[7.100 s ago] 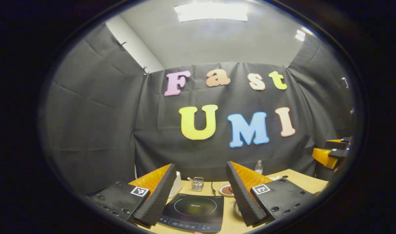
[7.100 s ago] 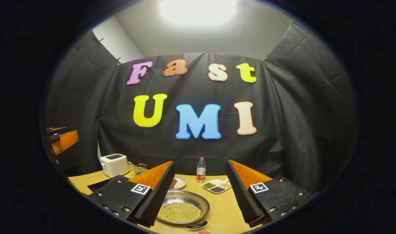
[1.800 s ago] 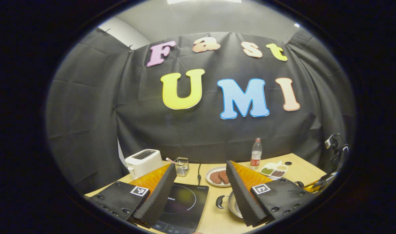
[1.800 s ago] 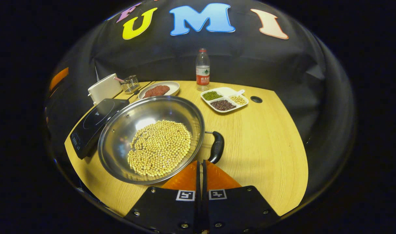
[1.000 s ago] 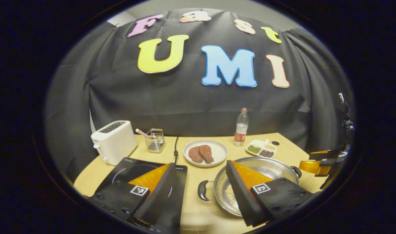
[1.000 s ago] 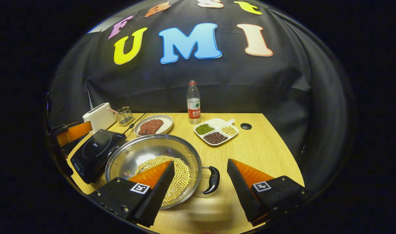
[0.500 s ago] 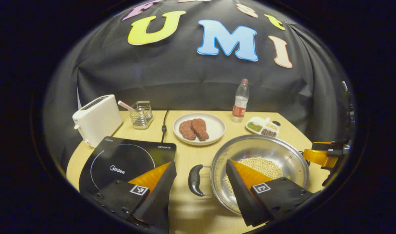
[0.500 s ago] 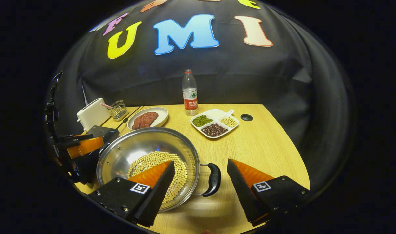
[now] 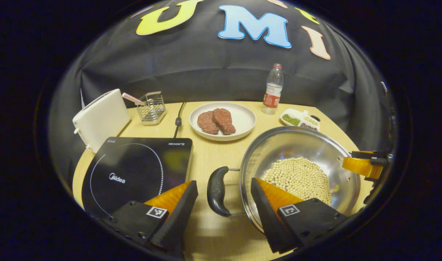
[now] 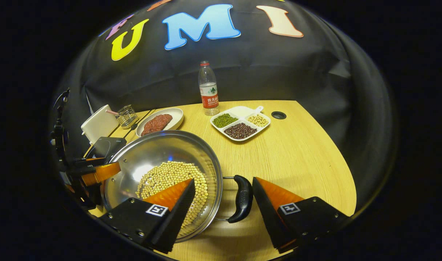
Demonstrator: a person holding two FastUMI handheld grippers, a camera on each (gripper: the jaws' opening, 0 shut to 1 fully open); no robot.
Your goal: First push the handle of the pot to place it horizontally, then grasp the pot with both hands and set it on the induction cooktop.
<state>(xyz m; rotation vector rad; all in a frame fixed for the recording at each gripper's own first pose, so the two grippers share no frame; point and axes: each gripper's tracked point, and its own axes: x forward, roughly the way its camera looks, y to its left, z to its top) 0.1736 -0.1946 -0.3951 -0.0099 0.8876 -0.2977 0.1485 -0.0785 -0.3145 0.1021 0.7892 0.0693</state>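
Light wood desk (image 10: 308, 152), black cloth booth wall behind it. Landmark: the steel pot (image 9: 297, 145) (image 10: 163, 148), holding a layer of pale soybeans (image 9: 297, 178) (image 10: 170, 181), sitting on the desk, not on the cooktop. In the left gripper view the black induction cooktop (image 9: 134, 170) lies flat on the desk just left of the pot, with the pot's near black handle (image 9: 217, 190) in the gap between them. Behind the pot: a white plate (image 9: 242, 119) with two pieces of red meat (image 9: 216, 121), a water bottle (image 9: 273, 88) upright, a divided dish of beans (image 9: 299, 119) (image 10: 241, 125). Beyond the cooktop – white toaster (image 9: 99, 119) and a small wire basket (image 9: 151, 107) at the wall. A round cable hole (image 10: 278, 115) in the desk just past the divided dish.

Left claw (image 9: 224, 203): fingers wide apart, holding nothing; the pot's near handle sits in the gap between them, the right finger over the pot rim. Touching or not – cannot tell.

Right claw (image 10: 224, 201): also wide apart, holding nothing; the pot's other black handle (image 10: 242, 197) lies between its fingers, close beside the right finger, left finger over the soybeans. Contact cannot be told. In this view the left claw appears at the pot's far side; in the left gripper view the right claw's orange finger (image 9: 362, 166) is at the pot's far rim.
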